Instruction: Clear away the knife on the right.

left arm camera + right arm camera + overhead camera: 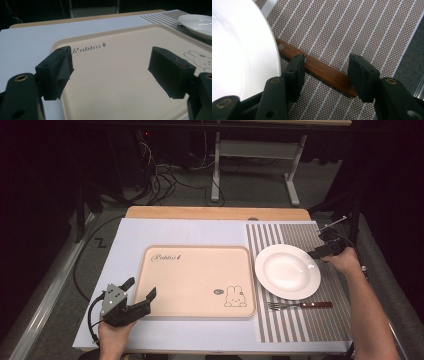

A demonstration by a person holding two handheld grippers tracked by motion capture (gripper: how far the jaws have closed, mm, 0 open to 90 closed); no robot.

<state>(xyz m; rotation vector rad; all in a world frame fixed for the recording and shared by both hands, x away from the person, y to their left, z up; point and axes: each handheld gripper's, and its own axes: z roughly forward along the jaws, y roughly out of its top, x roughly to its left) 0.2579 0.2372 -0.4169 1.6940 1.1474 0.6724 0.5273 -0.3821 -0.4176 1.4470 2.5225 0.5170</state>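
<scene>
My right gripper (pixel 320 251) hovers at the right rim of the white plate (pixel 287 271) on the striped placemat (pixel 300 327). In the right gripper view its jaws (pixel 328 72) stand open above a brown wooden handle (pixel 322 70) with a rivet. The handle lies slanted on the mat (pixel 349 30), and its far end is beside the plate's rim (pixel 237 50). The pads do not press on it. My left gripper (pixel 140 288) is open with nothing between its jaws (pixel 112 72), over the near left corner of the beige rabbit tray (pixel 195 280) (pixel 112 50).
A fork with a wooden handle (pixel 300 305) lies on the mat in front of the plate. The tray lies on a white board, with a strip of wooden table behind it. Cables and a stand's legs are on the floor beyond.
</scene>
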